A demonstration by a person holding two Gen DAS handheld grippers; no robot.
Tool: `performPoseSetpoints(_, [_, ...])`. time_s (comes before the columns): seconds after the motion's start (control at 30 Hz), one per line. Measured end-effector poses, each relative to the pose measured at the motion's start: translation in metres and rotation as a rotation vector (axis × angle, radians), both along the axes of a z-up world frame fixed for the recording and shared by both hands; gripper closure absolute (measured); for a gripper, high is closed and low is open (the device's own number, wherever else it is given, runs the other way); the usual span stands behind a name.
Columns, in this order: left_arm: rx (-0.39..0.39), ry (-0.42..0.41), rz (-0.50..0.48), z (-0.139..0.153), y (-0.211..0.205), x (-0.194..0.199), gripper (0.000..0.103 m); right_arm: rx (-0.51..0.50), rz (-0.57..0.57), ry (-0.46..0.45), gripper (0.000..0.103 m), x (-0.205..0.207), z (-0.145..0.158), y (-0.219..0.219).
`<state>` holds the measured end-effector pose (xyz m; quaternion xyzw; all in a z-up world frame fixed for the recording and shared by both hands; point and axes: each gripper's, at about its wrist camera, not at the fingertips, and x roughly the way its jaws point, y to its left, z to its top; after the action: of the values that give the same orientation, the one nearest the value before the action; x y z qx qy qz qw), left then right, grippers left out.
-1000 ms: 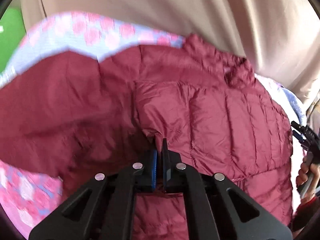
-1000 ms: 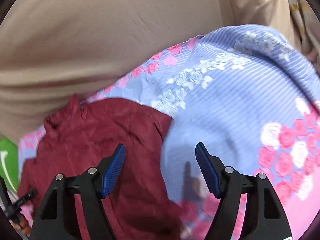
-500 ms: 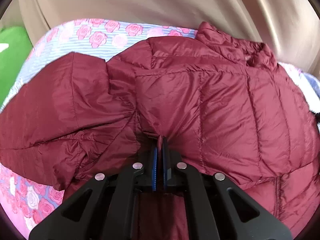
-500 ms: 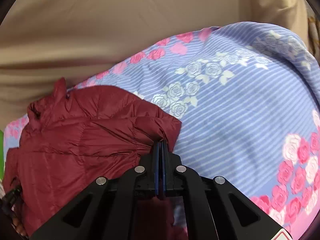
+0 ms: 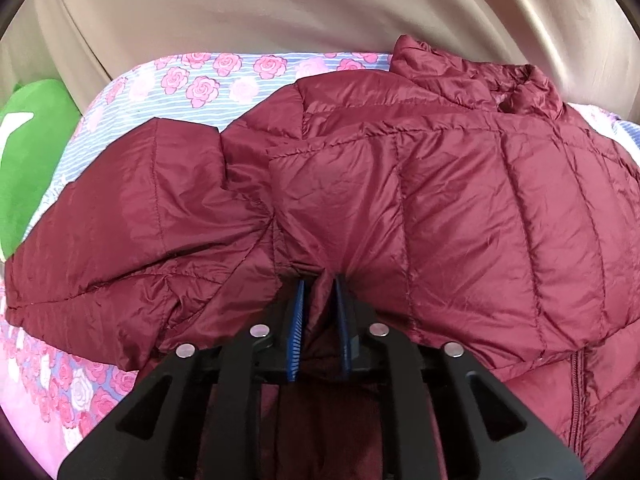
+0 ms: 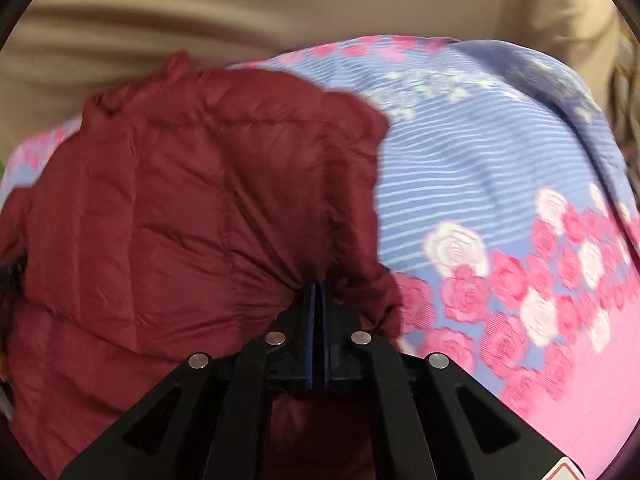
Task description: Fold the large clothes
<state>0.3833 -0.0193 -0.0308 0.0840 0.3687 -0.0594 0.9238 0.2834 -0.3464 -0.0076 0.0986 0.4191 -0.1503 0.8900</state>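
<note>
A maroon quilted puffer jacket (image 5: 460, 208) lies spread on a floral bedsheet (image 5: 208, 80), collar at the far right, one sleeve (image 5: 132, 216) stretched to the left. My left gripper (image 5: 319, 280) has its blue pads slightly apart with a fold of the jacket between them. In the right wrist view the same jacket (image 6: 180, 208) fills the left half over the bedsheet (image 6: 500, 168). My right gripper (image 6: 318, 286) is shut on the jacket's right edge, fabric bunched at the pads.
A beige curtain (image 5: 320, 8) hangs behind the bed. A green cushion (image 5: 28, 152) sits at the left edge of the bed. The bedsheet turns pink with roses (image 6: 580, 360) toward the near right.
My right gripper closed on the jacket's edge and is pulling it; the view is blurred with motion. My left gripper's pads have parted slightly around the fabric they were clamping.
</note>
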Motion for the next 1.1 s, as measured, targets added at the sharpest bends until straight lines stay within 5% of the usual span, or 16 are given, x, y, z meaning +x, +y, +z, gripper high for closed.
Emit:
performPoseSetpoints(0.1, [0.008, -0.002, 0.005, 0.000, 0.000, 0.000, 0.087, -0.030, -0.016, -0.060, 0.101, -0.009, 0.016, 0.005])
performPoseSetpoints(0.2, [0.005, -0.003, 0.007, 0.001, 0.002, -0.003, 0.083, -0.069, -0.042, 0.037, 0.102, 0.004, -0.007, -0.004])
performPoseSetpoints(0.4, [0.007, -0.003, 0.015, 0.000, 0.003, 0.003, 0.080, -0.065, -0.062, -0.016, 0.100, 0.003, 0.007, 0.001])
performPoseSetpoints(0.53, [0.012, -0.006, 0.015, 0.000, 0.003, 0.002, 0.078, -0.123, -0.058, 0.069, 0.096, 0.020, -0.017, 0.004])
performPoseSetpoints(0.77, [0.016, -0.005, 0.020, -0.001, 0.004, 0.002, 0.077, -0.140, -0.047, -0.003, 0.093, 0.024, 0.006, 0.017])
performPoseSetpoints(1.0, [-0.020, -0.008, 0.018, 0.001, 0.009, 0.000, 0.074, -0.158, -0.070, 0.046, 0.085, 0.040, -0.015, 0.014])
performPoseSetpoints(1.03, [-0.055, -0.012, 0.015, 0.003, 0.014, -0.001, 0.071, -0.176, -0.073, 0.048, 0.085, 0.042, -0.015, 0.015])
performPoseSetpoints(1.1, [-0.139, -0.021, 0.057, 0.012, 0.039, -0.007, 0.044, -0.196, -0.074, 0.045, 0.083, 0.035, -0.017, 0.022])
